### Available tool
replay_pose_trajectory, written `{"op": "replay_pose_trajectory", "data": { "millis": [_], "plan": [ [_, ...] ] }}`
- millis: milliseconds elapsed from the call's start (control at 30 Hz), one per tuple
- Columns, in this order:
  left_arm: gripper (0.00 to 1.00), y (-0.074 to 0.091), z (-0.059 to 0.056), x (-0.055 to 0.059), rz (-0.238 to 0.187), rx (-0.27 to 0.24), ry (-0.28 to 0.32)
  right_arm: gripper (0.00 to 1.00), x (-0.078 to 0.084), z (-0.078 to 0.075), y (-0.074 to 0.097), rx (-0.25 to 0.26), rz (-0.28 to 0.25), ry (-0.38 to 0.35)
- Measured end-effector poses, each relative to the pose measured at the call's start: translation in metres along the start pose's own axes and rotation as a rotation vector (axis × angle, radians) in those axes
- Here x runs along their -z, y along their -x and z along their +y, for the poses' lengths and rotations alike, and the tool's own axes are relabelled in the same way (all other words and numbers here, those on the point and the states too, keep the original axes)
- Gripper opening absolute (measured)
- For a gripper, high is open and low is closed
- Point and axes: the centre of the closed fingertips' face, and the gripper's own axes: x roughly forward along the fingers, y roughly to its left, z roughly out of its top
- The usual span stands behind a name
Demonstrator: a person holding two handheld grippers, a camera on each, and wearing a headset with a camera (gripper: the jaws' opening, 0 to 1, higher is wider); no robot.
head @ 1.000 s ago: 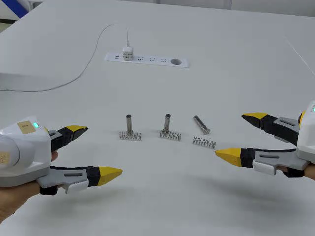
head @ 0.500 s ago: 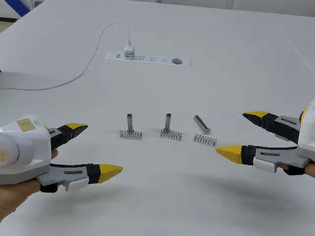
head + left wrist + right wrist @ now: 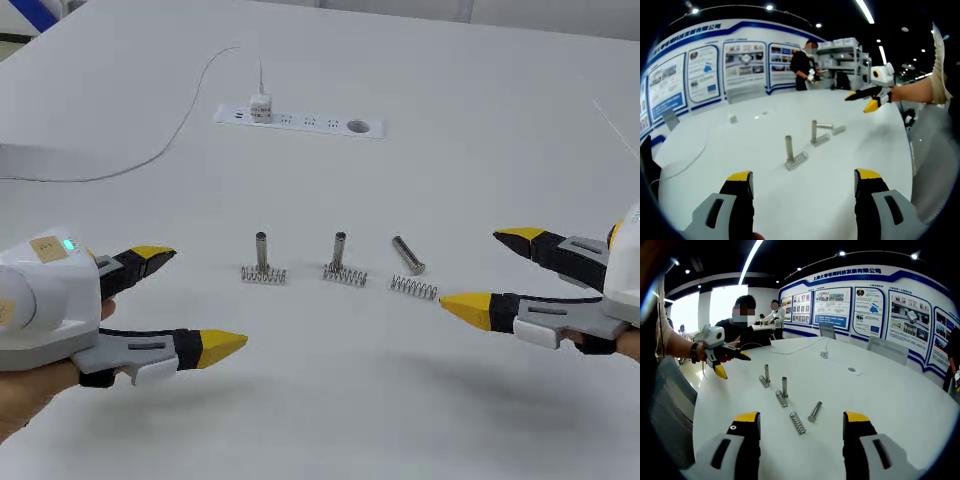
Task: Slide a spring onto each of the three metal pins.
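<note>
Three metal pins sit mid-table: the left pin [image 3: 261, 249] and middle pin [image 3: 339, 248] stand upright, the right pin [image 3: 408, 255] lies on its side. A loose spring lies in front of each: left spring [image 3: 263, 274], middle spring [image 3: 345, 276], right spring [image 3: 414, 289]. My left gripper [image 3: 197, 301] hovers open at the left, well short of the pins, nothing between its jaws. My right gripper [image 3: 492, 272] is open at the right, its lower tip close to the right spring. The left pin [image 3: 789, 149] and the lying pin [image 3: 815, 411] also appear in the gripper views.
A white power strip [image 3: 298, 122] with a plugged-in adapter and a cable [image 3: 170, 140] lies at the back of the white table [image 3: 330, 400]. People stand by display boards far behind the table [image 3: 740, 315].
Both grippers have barely shifted; the slight shifts in the picture look like head camera movement. Pins and springs lie as before.
</note>
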Motion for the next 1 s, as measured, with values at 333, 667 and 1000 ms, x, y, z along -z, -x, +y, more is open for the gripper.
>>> {"op": "replay_pose_trajectory", "data": {
  "millis": [333,667,1000],
  "plan": [
    [0.84,-0.001,0.0,-0.001,-0.005,-0.002,0.003,0.65,-0.001,-0.002,-0.005,0.009,0.011,-0.006],
    [0.84,-0.002,0.0,-0.001,-0.007,0.0,0.004,0.57,-0.005,-0.014,-0.012,0.039,0.038,-0.024],
    [0.84,-0.005,-0.001,-0.003,-0.017,0.001,0.007,0.49,-0.016,-0.027,-0.031,0.072,0.074,-0.025]
  ]
}}
